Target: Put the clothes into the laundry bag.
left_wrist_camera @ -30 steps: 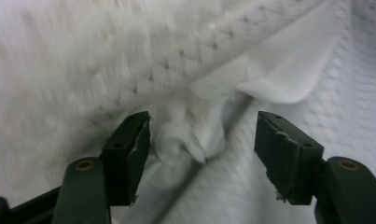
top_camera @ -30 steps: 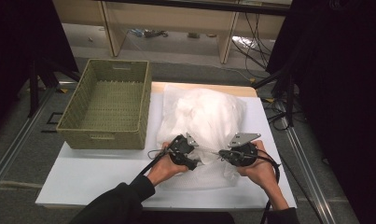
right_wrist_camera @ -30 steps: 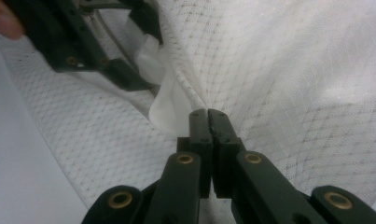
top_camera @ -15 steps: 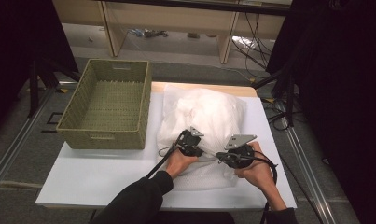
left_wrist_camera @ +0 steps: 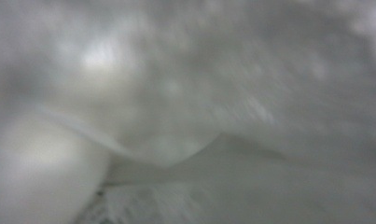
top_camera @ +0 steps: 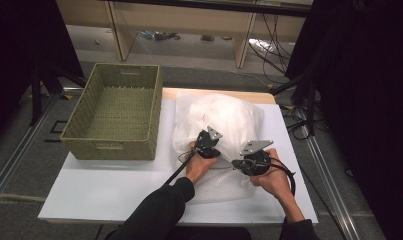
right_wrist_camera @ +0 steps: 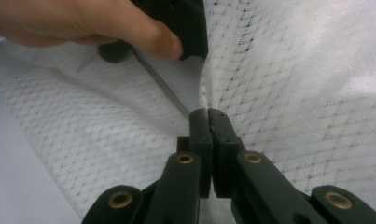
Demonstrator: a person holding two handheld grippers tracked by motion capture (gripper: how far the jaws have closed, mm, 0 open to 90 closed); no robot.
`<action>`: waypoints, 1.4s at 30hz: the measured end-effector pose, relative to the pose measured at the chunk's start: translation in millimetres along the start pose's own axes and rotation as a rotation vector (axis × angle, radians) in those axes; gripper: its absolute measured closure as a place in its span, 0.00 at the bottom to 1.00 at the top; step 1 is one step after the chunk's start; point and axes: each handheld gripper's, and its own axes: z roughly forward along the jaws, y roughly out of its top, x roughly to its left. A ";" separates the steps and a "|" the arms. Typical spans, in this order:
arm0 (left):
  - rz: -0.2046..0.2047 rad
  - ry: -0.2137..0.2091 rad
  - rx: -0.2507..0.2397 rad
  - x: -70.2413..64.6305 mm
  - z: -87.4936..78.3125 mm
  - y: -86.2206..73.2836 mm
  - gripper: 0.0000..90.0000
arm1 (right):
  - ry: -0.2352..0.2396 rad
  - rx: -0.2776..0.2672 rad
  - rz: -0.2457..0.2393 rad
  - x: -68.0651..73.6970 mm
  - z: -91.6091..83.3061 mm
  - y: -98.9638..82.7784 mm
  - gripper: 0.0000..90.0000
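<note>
A: White table (top_camera: 104, 187) in a dark room, shelves behind. Nearest, the right gripper (right_wrist_camera: 208, 114) has its jaws clamped on a pleat of the mesh cloth (top_camera: 224, 120).

B: And the left gripper (top_camera: 207, 142)?

A: Pushed into the cloth; its jaws have just been parting again, and its own view is a white blur, so I cannot tell if it grips.

B: How will the cloth handle?

A: Light, limp and thin, I judge. It bunches mid-table, right of the basket (top_camera: 114, 112). Pinch edges or folds, not flat spans.

blurred white mesh fabric (left_wrist_camera: 251, 84), folded edge
</note>
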 end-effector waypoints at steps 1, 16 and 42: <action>-0.009 -0.009 0.015 -1.0 -4.3 -0.9 0.75 | -0.006 -0.006 -0.012 -1.0 0.4 -0.3 1.00; 0.099 0.042 0.195 31.6 -139.7 -58.9 0.40 | 0.010 -0.010 -0.012 4.7 -5.5 -0.2 1.00; 0.083 -0.091 0.269 68.1 -185.6 -122.5 0.99 | 0.002 0.001 -0.065 17.6 -21.0 -4.0 1.00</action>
